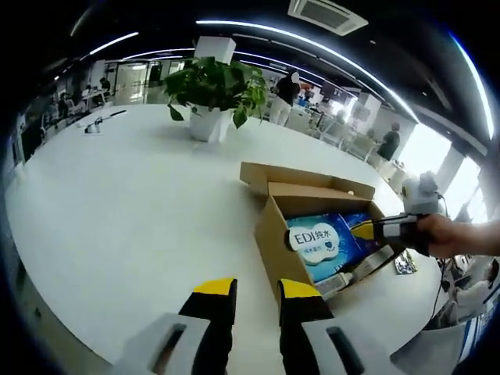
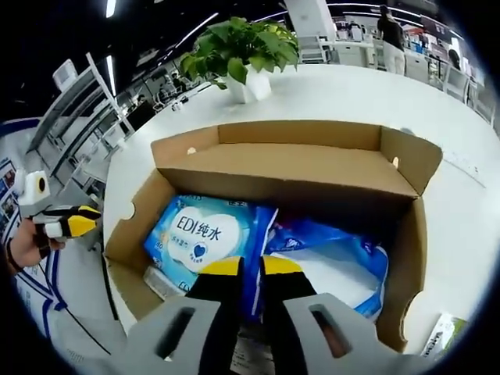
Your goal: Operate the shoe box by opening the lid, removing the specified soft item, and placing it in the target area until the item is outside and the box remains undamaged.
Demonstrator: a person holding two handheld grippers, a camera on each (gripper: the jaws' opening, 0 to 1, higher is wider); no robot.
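Note:
A brown cardboard shoe box [image 1: 269, 234] [image 2: 410, 234] stands on the white table [image 1: 133, 211] with its lid [image 1: 266, 176] [image 2: 289, 168] folded back. Inside lies a blue and white soft wipes pack [image 1: 320, 242] [image 2: 199, 234] printed "EDI". A second blue and white pack [image 2: 340, 266] sits beside it. My right gripper [image 2: 251, 269] [image 1: 361, 230] reaches into the box, its yellow-tipped jaws nearly together on the edge of the EDI pack. My left gripper [image 1: 258, 291] [image 2: 76, 223] hovers over bare table in front of the box, jaws apart with nothing between them.
A potted green plant [image 1: 215, 86] [image 2: 242, 47] stands on the table beyond the box. A small green and white packet [image 2: 441, 332] lies beside the box. Office desks and people fill the background. Bare table stretches left of the box.

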